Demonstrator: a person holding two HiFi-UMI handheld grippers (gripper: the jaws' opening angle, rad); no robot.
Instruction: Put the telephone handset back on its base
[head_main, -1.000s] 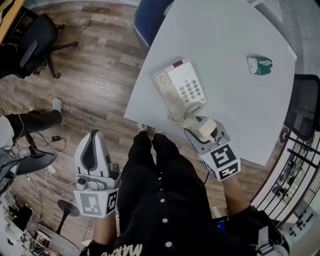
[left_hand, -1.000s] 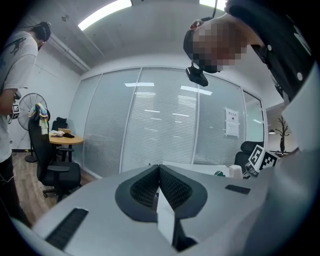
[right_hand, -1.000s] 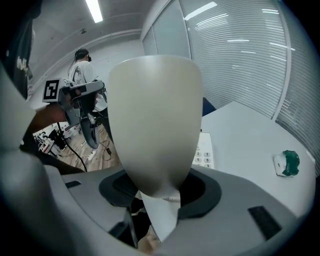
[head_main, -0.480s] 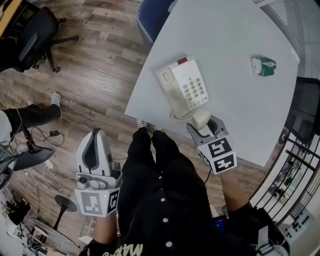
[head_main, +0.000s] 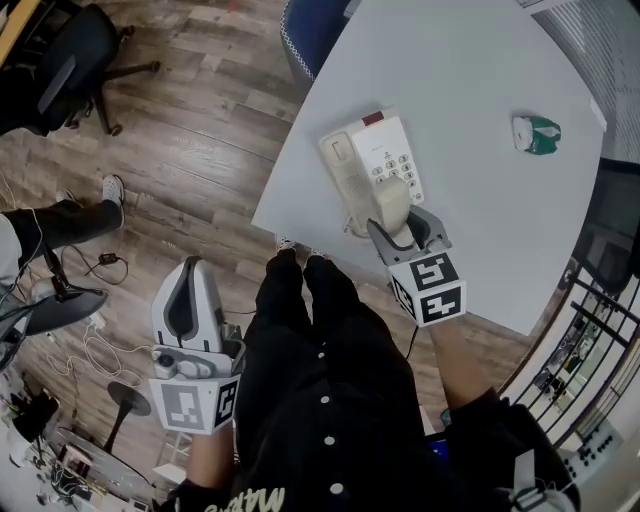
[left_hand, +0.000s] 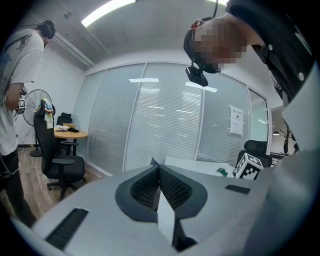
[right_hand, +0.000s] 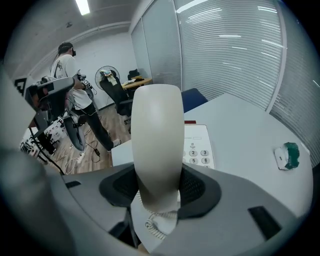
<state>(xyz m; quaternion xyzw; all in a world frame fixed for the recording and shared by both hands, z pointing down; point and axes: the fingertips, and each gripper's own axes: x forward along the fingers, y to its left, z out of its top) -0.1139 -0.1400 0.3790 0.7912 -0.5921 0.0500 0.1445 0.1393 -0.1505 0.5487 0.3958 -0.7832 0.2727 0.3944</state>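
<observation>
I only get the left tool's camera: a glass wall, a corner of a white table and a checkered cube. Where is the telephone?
Observer: The telephone base sits on the white table, near the edge closest to the person.
Operator: And the part you talk into?
Observer: The handset is clamped between the jaws of the right tool, over the near end of the base and not yet in its cradle.
Operator: Is it wired to the base?
Observer: A coiled cord hangs from the handset's lower end.
Operator: So where is my tool?
Observer: The left tool is off the table, over the wooden floor beside the person's leg, shut and empty.
</observation>
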